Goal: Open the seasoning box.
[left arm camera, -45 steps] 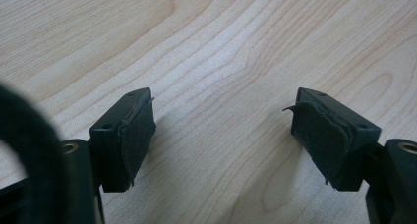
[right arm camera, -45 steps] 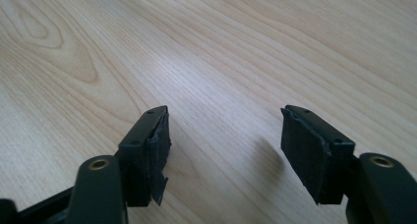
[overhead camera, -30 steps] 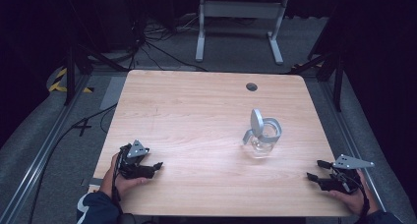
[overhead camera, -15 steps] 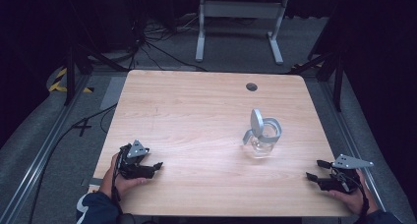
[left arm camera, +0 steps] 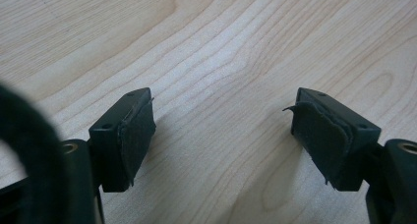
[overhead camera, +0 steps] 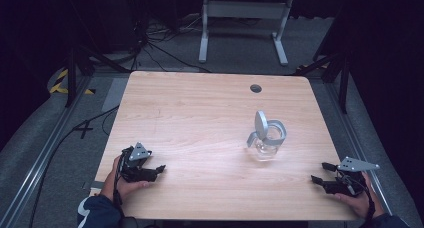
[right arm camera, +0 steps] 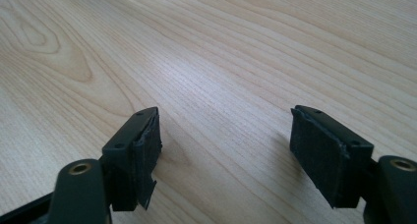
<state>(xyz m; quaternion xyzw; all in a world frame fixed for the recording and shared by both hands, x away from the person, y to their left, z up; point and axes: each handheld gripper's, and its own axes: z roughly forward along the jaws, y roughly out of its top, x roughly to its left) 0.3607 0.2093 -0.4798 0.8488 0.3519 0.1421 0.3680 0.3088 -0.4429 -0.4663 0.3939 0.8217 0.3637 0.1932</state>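
The left gripper (overhead camera: 159,169) is resting on the table (overhead camera: 200,113) near its front-left corner, jaws spread apart and gripping nothing; in the left gripper view only bare wood is lying between its 2 pads (left arm camera: 135,135), whose rubber faces are looking worn and peeling at the edges. The right gripper (overhead camera: 320,173) is sitting at the front-right corner, likewise released, with 2 frayed pads (right arm camera: 147,145) flanking empty wood grain in the right gripper view.

Farther out, right of centre and nearer the right gripper, a jug (overhead camera: 266,138) is standing upright. It is looking like a small clear pitcher, glass or hard plastic, with a grey collar around the rim, a grey lid tipped up on a hinge and a grey spout or handle piece jutting toward the left.

Judging by its look, the jug is probably being light when empty, stiff and slippery on its clear wall, and breakable if it is glass. The rounded body is likely offering the pads poor purchase, so the grey collar or the handle is seeming the safer place to take hold; the raised lid is apt to flap if bumped.

The table is pale laminate with a printed wood grain, smooth, with rounded corners and 1 dark cable hole (overhead camera: 256,88) near the far edge.
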